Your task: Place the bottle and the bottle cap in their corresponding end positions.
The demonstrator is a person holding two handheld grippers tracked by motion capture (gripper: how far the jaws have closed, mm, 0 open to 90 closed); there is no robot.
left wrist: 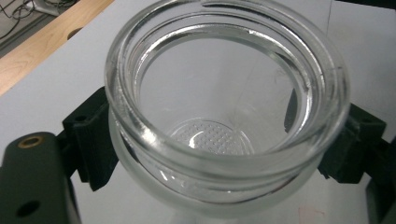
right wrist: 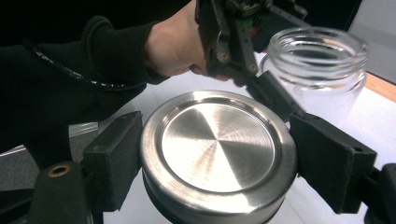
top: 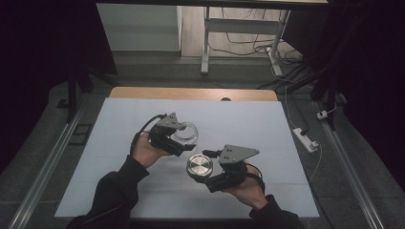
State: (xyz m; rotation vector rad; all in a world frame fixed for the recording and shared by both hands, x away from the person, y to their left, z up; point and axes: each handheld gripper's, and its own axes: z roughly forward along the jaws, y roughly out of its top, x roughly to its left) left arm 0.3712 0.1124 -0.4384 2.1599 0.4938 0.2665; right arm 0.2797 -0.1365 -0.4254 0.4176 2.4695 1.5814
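across the middle of the scene lay the bench (top: 143,191), a pale sheet over it and a strip of bare wood along its far edge. from the near side came two dark sleeves, the left hand (top: 144,153) left of centre and the right hand (top: 244,189) nearer and to the right. the left gripper (top: 179,136) had its jaws closed on a clear glass jar (top: 186,133), gripping it below the threaded neck; in the left gripper view the jar's (left wrist: 224,140) open mouth faced the camera and its dimpled base showed through. the right gripper (top: 203,174) held a round steel lid (top: 199,166) between its jaws, one pad pressed to each side of the rim. in the right gripper view the brushed lid (right wrist: 217,140) sat close up, with the jar (right wrist: 322,70) just beyond it, apart from it.
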